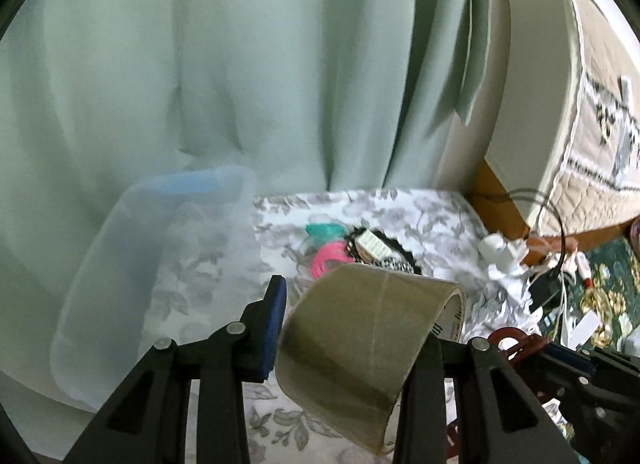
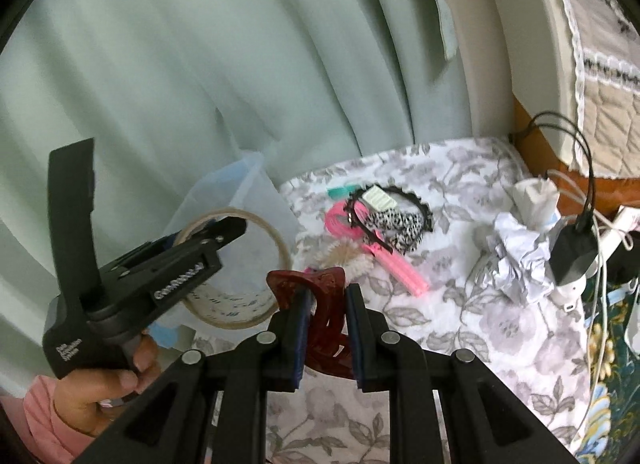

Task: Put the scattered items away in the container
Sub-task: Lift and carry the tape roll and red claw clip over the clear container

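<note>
A pale green curtain (image 1: 240, 64) hangs ahead of the gripper, filling the far side. Below it spreads a floral grey-and-white cloth (image 2: 460, 324) over the worktop. Off to the gripper's right stands a bed with a quilted beige cover (image 1: 600, 124) (its wooden base shows beneath), beside a black adapter (image 2: 572, 252) trailing cables.

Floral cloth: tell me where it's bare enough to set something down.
Bare cloth lies between the pink comb and the crumpled paper, running nearer. Crowded: the comb and headbands cluster beside the clear bin, and the chargers at the right edge.
</note>
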`<state>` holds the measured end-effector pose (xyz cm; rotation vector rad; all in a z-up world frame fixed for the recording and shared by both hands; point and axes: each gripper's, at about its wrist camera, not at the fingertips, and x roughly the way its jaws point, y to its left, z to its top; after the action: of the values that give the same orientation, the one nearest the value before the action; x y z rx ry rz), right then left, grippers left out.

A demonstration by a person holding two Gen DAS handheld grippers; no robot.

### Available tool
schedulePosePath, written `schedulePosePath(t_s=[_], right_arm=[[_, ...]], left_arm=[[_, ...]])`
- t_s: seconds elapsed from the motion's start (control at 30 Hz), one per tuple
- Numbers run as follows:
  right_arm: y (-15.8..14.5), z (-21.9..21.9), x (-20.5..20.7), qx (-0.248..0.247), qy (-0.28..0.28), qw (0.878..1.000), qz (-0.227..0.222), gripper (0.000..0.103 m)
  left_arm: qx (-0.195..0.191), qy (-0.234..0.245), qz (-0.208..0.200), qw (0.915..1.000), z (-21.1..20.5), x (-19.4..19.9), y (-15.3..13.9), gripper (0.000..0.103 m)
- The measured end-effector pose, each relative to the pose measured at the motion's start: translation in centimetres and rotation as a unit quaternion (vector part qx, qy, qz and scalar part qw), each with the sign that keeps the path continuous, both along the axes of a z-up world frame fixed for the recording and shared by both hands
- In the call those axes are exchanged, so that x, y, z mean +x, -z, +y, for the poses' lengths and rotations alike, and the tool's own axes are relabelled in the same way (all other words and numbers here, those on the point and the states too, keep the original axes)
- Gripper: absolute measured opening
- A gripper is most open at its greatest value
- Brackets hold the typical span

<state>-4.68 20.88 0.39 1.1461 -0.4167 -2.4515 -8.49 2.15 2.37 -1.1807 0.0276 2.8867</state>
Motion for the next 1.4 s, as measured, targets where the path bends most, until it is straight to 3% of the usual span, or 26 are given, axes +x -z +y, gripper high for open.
schedulePosePath(t_s=[0.53,0.77,1.4], right_arm=[[-5.8,-5.1,0.3,0.002,-0.04,0.996,0.075,0.02],[-6.8,-8.8,0.1,0.005,-0.073,0.993,0.087,0.02],[-6.5,-18.0,-2.2,0.016,-0.16,0.984,0.08,0.02]], left_arm=[[0.03,-0.104,0.038,0.9933,-9.4,3.5,-4.2,0.038],[0.044,-0.153,0.04,0.9865,-13.4,4.7,-4.1,0.038],[0.069,-0.22,0.026,0.9726,-20.4,5.5,-2.5,0.038]])
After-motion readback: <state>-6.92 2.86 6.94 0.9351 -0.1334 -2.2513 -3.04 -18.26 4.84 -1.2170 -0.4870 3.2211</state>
